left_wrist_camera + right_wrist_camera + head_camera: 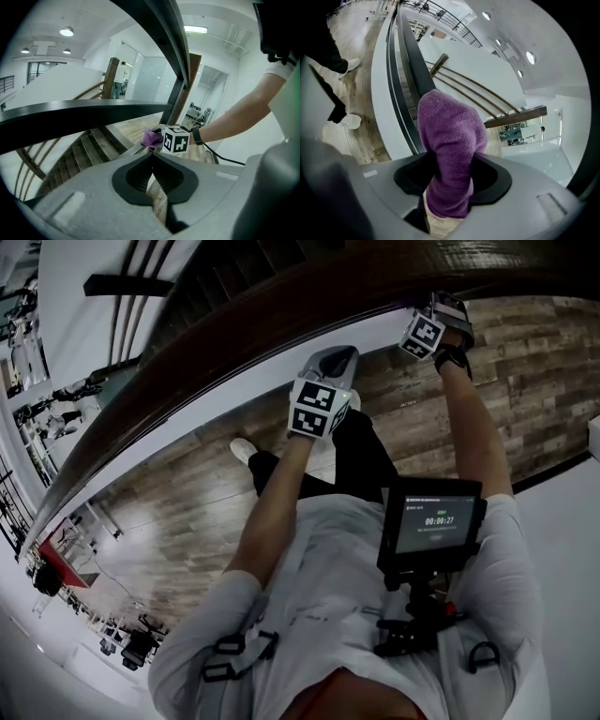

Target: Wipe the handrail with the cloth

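The dark wooden handrail (234,334) runs diagonally across the top of the head view. A purple cloth (450,140) lies bunched over the rail's edge (415,65) and stands between the jaws of my right gripper (449,161). The jaws are spread wide, so the cloth sits loosely in the gap. In the head view that gripper (450,306) is at the rail on the upper right. My left gripper (342,357) hovers just below the rail, to the left of the right one. Its jaws (152,157) meet with nothing in them and point toward the cloth (151,138).
Wooden stairs (79,154) drop away beyond the rail. Plank flooring (525,381) lies under my white shoes (242,448). A small screen (436,521) hangs on my chest. A white panel (386,108) runs under the rail.
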